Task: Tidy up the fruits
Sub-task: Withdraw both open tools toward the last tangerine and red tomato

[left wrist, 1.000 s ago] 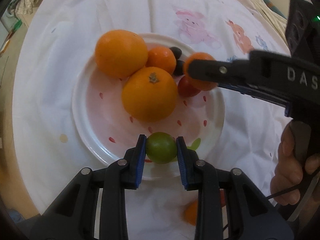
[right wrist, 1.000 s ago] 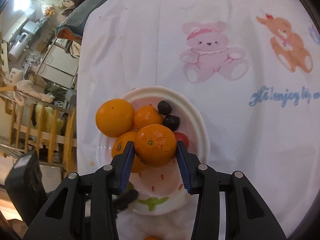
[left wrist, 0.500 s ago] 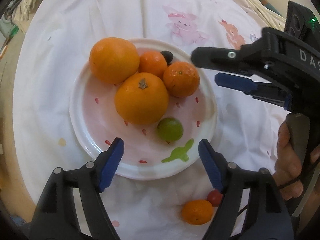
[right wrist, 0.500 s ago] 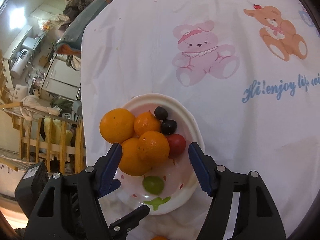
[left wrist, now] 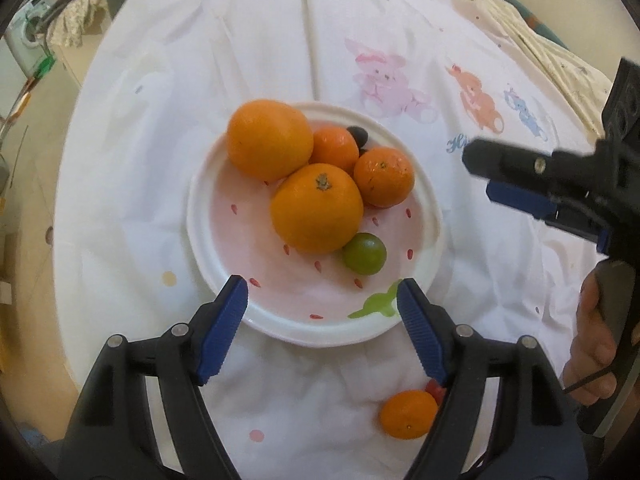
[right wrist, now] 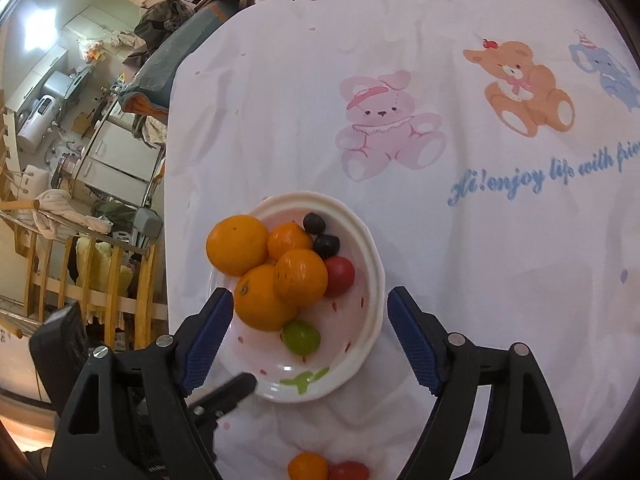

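A white plate [left wrist: 208, 248] holds two large oranges [left wrist: 316, 212], two small oranges [left wrist: 384, 176], a green fruit [left wrist: 364, 254], dark grapes [left wrist: 358, 134] and a red tomato [right wrist: 340, 276]. My left gripper [left wrist: 322, 312] is open and empty above the plate's near rim. My right gripper [right wrist: 308, 332] is open and empty, held above the plate [right wrist: 372, 312]; it shows at the right in the left wrist view [left wrist: 520, 184]. A small orange [left wrist: 408, 414] and a red tomato [left wrist: 436, 390] lie on the cloth near me, off the plate.
The table wears a white cloth with cartoon bears [right wrist: 388, 132] and blue lettering [right wrist: 536, 178]. The table's left edge [right wrist: 170, 208] drops to a cluttered room with a wooden rack [right wrist: 60, 276]. A hand [left wrist: 592, 352] grips the right handle.
The left gripper let go of the green fruit and the right let go of a small orange, both on the plate. Both opened wide and drew back.
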Demonstrator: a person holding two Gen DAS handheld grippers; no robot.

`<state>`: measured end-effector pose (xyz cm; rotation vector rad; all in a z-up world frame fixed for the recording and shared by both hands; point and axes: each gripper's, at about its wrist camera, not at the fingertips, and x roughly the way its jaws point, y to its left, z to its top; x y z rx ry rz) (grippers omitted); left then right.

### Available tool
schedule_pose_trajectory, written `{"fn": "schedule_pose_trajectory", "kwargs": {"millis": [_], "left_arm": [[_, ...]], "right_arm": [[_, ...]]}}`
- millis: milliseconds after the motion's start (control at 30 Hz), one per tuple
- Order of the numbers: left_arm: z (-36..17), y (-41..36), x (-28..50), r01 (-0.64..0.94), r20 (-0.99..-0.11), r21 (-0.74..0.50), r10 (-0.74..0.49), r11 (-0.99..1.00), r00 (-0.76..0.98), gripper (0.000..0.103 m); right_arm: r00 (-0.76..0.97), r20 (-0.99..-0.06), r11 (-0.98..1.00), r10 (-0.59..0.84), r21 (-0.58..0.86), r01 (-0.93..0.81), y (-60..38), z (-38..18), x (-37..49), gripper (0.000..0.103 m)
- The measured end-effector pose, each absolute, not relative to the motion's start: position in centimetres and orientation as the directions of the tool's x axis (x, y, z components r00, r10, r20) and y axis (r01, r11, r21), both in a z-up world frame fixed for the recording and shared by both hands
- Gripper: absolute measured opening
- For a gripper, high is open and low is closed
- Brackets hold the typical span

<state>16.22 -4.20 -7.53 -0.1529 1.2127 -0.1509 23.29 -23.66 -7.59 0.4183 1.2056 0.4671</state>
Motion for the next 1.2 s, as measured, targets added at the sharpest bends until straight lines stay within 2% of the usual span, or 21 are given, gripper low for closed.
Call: {"fn": "schedule_pose_trajectory", "kwargs": {"millis": [600,800,1200], "left_arm": [[-4.5,-3.0,12.3,0.042,-0.895,-0.192,-0.193,0.980,0.402,0.074],[-4.1,-3.4,10.4,0.069,-0.891,-0.157,-0.172,0.985,0.420,0.074],[-3.5,-2.4,7.8,0.041,-0.873,-0.186,-0.185,0.982,0.451,0.074]], "right_arm": [[0.353,-0.769,0.825,0.533,0.565,-0.017,-27.6,-6.0,16.3,0.082],[0.375,-0.763,0.820,0.526,0.573,0.015,-28.8,-5.5,13.5,0.082],[0.406,-0.760,0.823,0.508,0.567,0.031,-29.4,-4.9,9.1,0.084]]}}
